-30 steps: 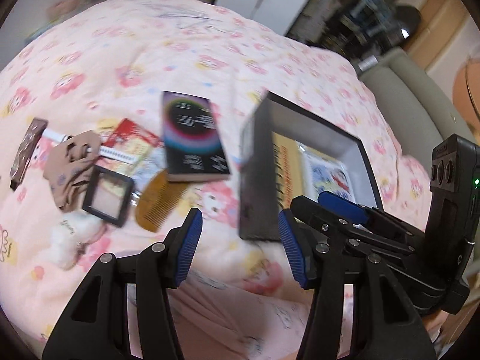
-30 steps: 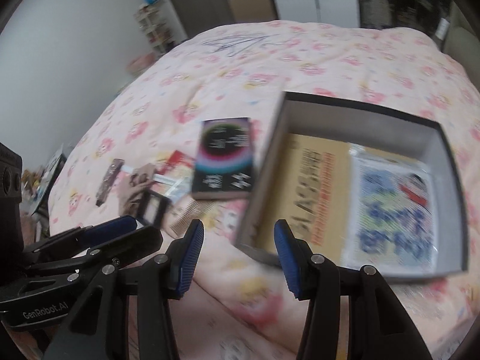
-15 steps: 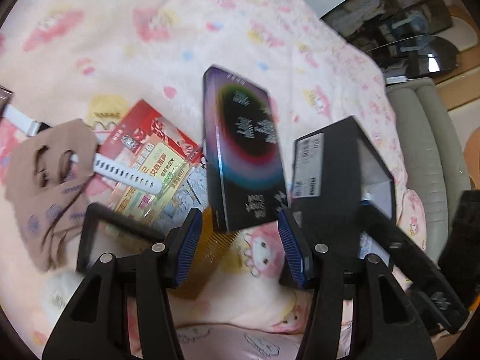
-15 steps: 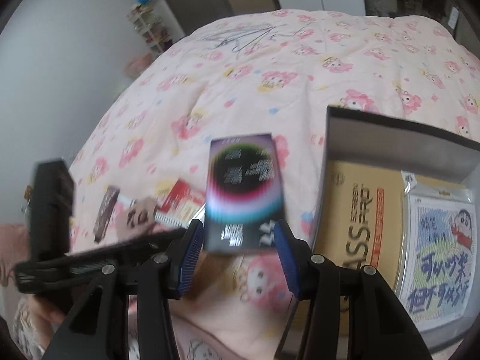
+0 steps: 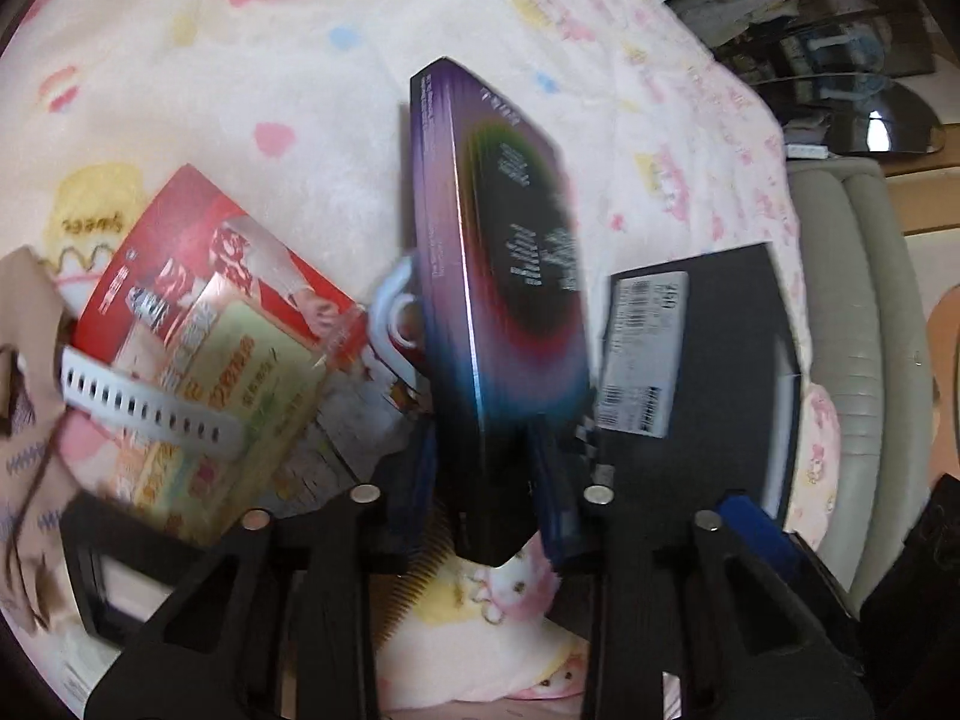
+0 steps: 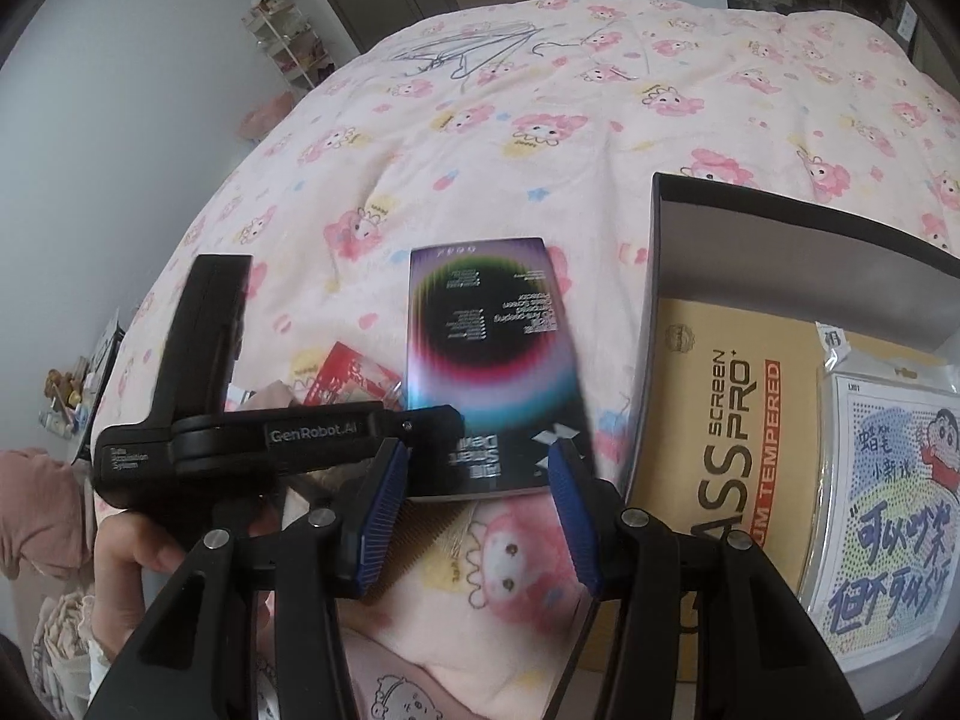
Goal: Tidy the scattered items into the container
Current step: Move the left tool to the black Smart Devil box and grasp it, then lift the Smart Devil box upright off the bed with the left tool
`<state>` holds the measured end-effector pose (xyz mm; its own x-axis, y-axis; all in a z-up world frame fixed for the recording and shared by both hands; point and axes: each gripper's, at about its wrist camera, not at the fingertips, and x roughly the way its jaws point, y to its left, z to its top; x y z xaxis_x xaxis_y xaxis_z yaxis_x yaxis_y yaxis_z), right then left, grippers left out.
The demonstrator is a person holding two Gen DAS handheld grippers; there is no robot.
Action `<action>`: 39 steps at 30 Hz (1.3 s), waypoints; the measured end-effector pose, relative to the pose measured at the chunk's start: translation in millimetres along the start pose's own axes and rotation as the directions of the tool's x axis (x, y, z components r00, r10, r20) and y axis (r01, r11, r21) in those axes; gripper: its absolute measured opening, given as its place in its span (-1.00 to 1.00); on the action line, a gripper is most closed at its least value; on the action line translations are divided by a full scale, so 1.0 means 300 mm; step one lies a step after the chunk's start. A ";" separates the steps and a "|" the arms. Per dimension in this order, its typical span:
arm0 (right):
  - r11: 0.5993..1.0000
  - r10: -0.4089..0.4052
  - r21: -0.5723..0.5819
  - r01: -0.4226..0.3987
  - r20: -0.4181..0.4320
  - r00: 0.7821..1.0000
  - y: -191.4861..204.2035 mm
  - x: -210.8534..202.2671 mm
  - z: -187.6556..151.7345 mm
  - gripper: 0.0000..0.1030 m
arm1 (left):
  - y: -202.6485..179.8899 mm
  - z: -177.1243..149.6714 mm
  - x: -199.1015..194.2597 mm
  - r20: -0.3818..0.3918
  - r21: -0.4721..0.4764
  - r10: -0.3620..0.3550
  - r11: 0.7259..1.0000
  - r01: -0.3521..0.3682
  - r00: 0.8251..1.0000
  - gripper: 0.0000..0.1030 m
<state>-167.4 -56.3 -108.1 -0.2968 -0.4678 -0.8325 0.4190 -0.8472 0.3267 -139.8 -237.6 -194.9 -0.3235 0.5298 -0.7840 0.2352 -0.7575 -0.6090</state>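
A dark box with a rainbow ring lies on the pink bedspread, left of the grey open container. My left gripper is closing its jaws on the box's near end, and both blue pads look pressed against it. Above the box's near edge and a brown comb, my right gripper hangs open with nothing between its fingers. A red packet, a white strap and a beige cloth lie to the left.
The container holds a yellow screen-protector pack and a cartoon kit. A person's hand grips the left tool. Wire hangers lie far up the bed. A grey sofa stands beyond the bed's right edge.
My left gripper came down onto the dark box and its jaws narrowed around the near end. The right gripper shifted from the container's corner to over the box's near edge.
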 end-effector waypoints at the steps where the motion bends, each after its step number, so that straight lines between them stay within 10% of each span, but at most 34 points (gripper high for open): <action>1: 1.000 0.002 -0.008 -0.002 0.000 1.000 0.006 -0.008 -0.008 -0.11 | -0.005 -0.022 -0.034 0.022 0.004 -0.008 1.000 0.008 1.000 -0.54; 18: 0.992 0.085 -0.081 -0.097 -0.141 0.986 0.207 0.057 -0.145 -0.11 | 0.128 -0.297 -0.455 0.249 -0.008 0.121 0.992 -0.123 0.961 -0.65; 39: 0.997 0.050 -0.044 -0.056 -0.143 0.988 0.144 0.021 -0.164 -0.11 | 0.043 -0.230 -0.319 0.125 0.067 -0.151 0.987 0.144 0.981 -0.47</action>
<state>-108.8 -83.2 -121.2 -0.1497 -0.4683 -0.8708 0.4721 -0.8077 0.3532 -42.5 -271.9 -136.0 -0.4677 0.5864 -0.6614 0.1240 -0.6974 -0.7059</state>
